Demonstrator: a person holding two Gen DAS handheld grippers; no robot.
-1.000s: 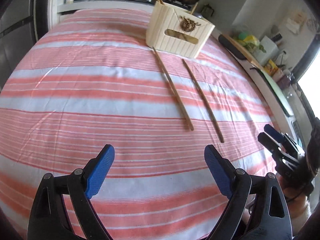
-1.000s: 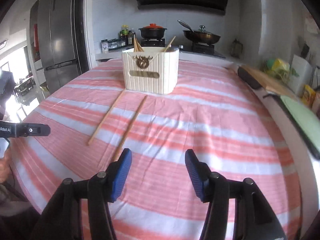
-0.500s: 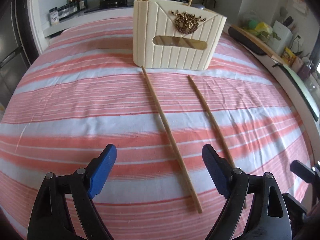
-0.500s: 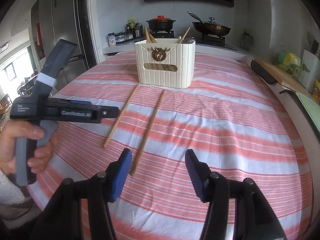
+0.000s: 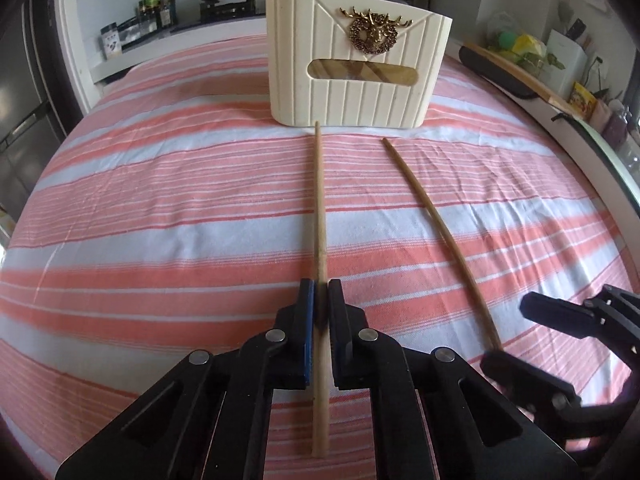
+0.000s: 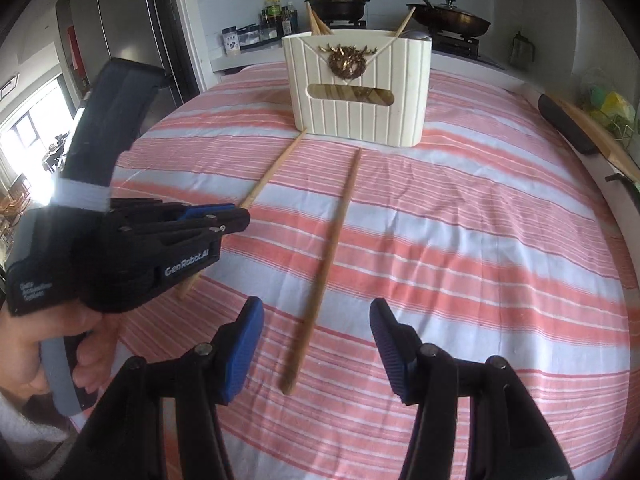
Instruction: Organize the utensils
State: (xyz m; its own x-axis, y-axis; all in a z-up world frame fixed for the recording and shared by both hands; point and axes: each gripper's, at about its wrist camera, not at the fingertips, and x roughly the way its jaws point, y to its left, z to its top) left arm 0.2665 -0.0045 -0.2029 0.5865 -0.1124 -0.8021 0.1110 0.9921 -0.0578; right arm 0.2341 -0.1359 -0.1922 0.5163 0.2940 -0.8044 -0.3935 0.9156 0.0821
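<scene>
Two wooden chopsticks lie on the striped cloth in front of a cream utensil holder that holds more chopsticks. My left gripper is shut on the left chopstick, about a third of the way up from its near end. It also shows in the right wrist view, closed on that chopstick. My right gripper is open, its jaws either side of the near end of the right chopstick, which also shows in the left wrist view.
The holder stands at the far middle of the table. Behind it is a stove counter with a pot, a pan and bottles. A dark board lies at the right edge.
My left gripper moved forward and closed on the left chopstick. My right gripper moved forward and left, so its open jaws now straddle the right chopstick's near end.
</scene>
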